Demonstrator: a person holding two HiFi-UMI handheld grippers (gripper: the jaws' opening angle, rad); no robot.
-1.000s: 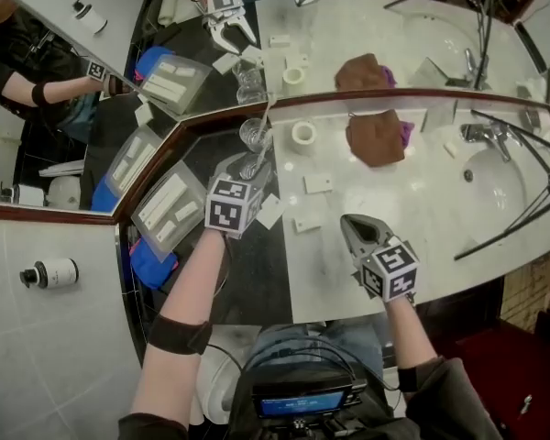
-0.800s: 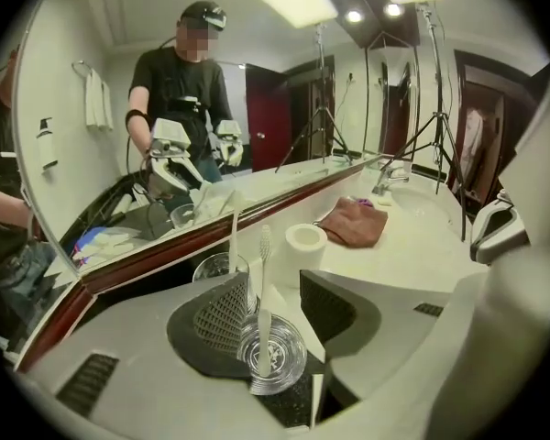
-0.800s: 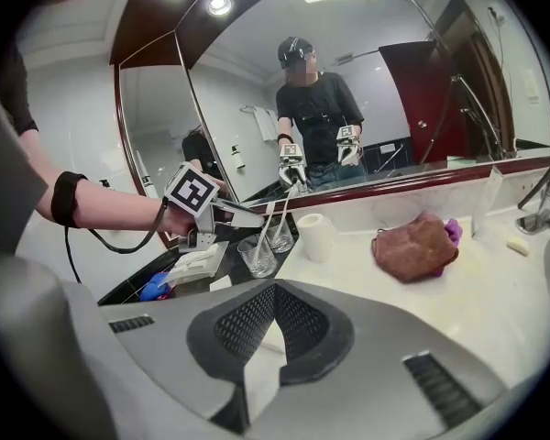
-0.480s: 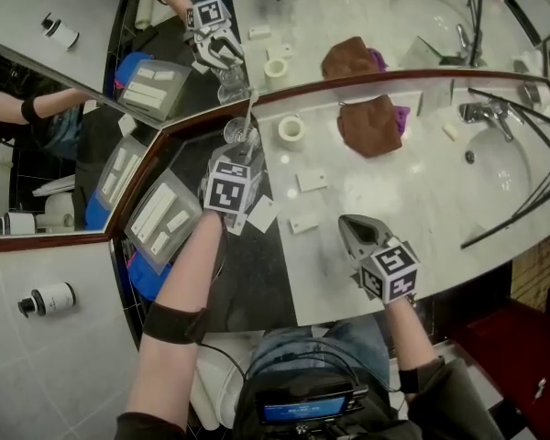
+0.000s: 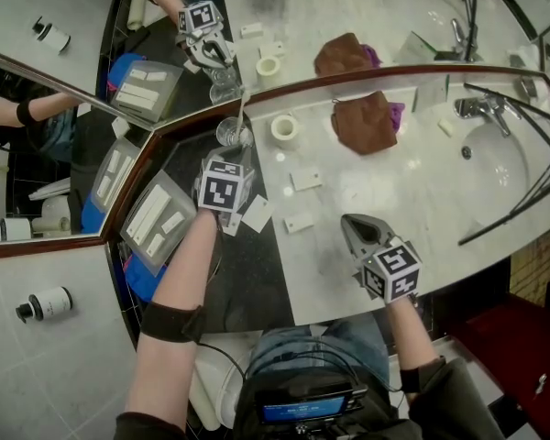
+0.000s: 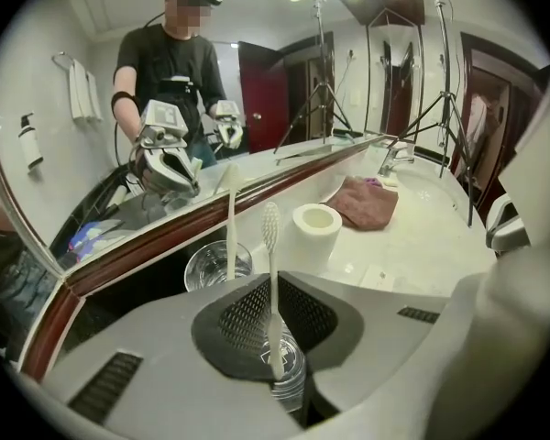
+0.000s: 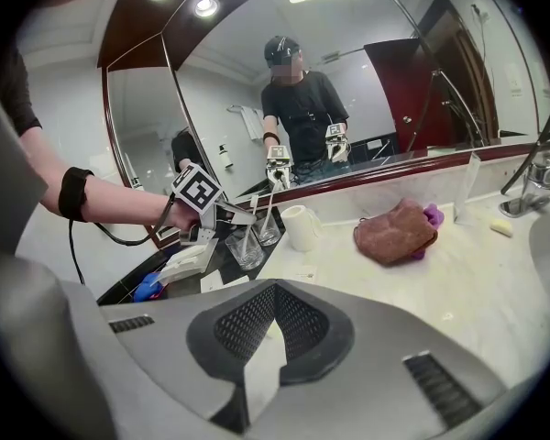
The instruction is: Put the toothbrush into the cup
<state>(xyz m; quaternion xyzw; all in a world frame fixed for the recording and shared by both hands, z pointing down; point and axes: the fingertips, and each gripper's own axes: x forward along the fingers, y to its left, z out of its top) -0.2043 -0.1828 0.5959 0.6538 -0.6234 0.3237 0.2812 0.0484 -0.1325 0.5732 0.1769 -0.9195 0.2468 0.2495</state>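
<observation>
At the bench's left end: one clear tray (image 5: 156,220) holding white packets lies on the dark strip of the bench (image 5: 394,200), close to the side mirror (image 5: 64,145).
Left gripper (image 5: 227,161): reaches over the dark strip toward the back edge. Its jaws have just been closing and are now clamped on the toothbrush handle.
Toothbrush (image 6: 271,273): one, white. Its long axis is close to upright, bristle head at the top, and it tips slightly toward the mirror in the head view. The handle end is down in the cup.
Cup (image 5: 231,134): one, clear glass, upright at the back edge of the dark strip, right against the mirror frame and directly under the left jaws.
White cards (image 5: 306,180): three small flat ones lie apart from each other in the bench's middle, one of them just beside the left gripper.
White roll (image 5: 284,128): one, on end near the back edge, just right of the cup.
Right gripper (image 5: 353,227): over the front part of the marble, well apart from the cup. Its jaws are together with nothing held.
Brown cloth (image 5: 362,122): one, bunched at the back edge, with something purple showing at its right side.
Sink (image 5: 500,159): one, at the bench's right end, with one tap (image 5: 472,108) behind it.
</observation>
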